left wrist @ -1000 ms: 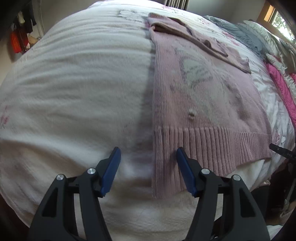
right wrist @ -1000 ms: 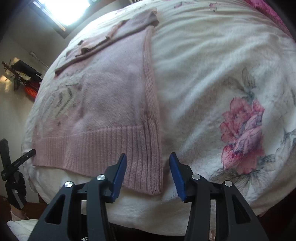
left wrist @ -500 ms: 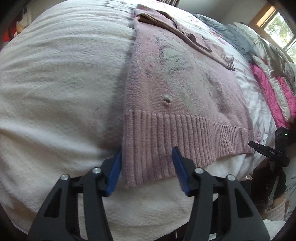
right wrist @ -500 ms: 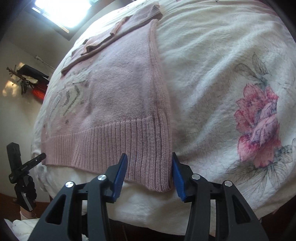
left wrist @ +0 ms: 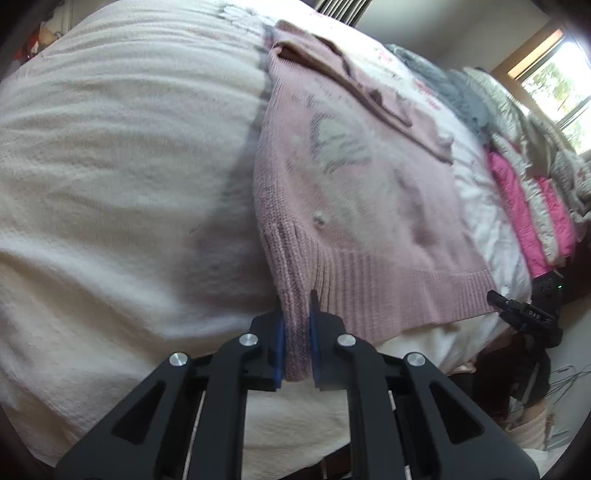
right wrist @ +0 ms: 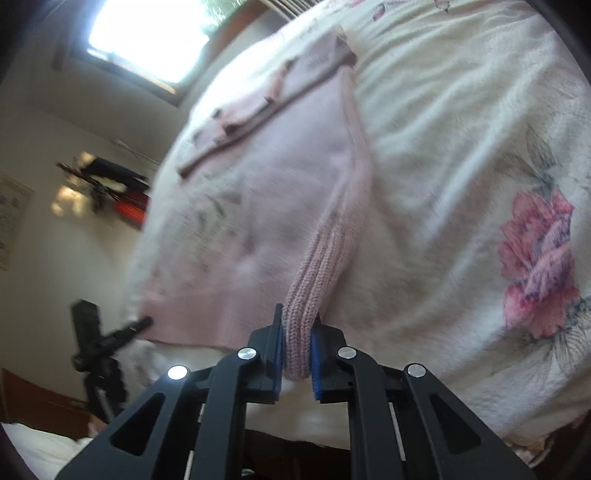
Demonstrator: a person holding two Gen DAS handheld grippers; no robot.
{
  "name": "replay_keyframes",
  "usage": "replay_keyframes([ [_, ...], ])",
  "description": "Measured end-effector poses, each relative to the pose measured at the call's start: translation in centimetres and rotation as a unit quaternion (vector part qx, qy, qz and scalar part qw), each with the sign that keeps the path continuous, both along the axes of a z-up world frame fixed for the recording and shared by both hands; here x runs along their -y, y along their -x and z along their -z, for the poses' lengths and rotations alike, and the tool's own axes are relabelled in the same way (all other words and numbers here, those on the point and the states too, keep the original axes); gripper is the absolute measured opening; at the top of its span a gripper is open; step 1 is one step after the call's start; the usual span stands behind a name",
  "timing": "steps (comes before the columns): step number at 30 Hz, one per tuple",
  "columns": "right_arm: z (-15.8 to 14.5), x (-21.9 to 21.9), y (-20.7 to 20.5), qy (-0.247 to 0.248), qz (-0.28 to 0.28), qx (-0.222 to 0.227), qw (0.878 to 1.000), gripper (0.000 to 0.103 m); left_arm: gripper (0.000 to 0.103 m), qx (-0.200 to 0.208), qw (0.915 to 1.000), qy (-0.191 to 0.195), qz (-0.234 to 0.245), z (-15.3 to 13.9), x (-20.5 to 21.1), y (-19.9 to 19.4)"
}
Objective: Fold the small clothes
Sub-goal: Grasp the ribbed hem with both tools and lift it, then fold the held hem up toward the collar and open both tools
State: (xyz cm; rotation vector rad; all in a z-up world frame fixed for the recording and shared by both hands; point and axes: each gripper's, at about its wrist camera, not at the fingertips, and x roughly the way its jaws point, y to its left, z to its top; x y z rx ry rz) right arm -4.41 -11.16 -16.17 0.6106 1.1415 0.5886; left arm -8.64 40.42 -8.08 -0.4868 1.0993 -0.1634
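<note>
A pink knitted sweater (left wrist: pixel 369 192) with a pale butterfly motif lies flat on the bed, its sleeves folded across the top. My left gripper (left wrist: pixel 296 332) is shut on the left corner of its ribbed hem, which bunches up between the blue pads. In the right wrist view the same pink sweater (right wrist: pixel 266 206) stretches away, and my right gripper (right wrist: pixel 297 347) is shut on the right hem corner, the rib pinched into a ridge. Each view shows the other gripper's black tip at the far hem corner.
A cream bedspread (left wrist: pixel 110 184) with a pink rose print (right wrist: pixel 535 258) covers the bed. Stacked folded clothes (left wrist: pixel 532 206), pink and grey, lie along the bed's right side in the left wrist view. Windows (right wrist: pixel 147 33) are bright behind. The bed edge drops off just below both grippers.
Both grippers went from open around the hem corners to shut on them. The hem now bunches up between the pads at both corners.
</note>
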Motion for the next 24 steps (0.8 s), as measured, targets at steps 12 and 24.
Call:
replay_keyframes([
  [12,-4.3,1.9,-6.3,-0.051,0.044,0.026,0.997,0.011,0.008,0.043,0.9986,0.029,-0.011,-3.7,-1.1,-5.5],
  [24,-1.1,1.3,-16.6,-0.024,0.077,-0.036,0.996,0.011,0.009,0.009,0.9977,0.027,-0.061,-1.3,-3.6,-15.1],
])
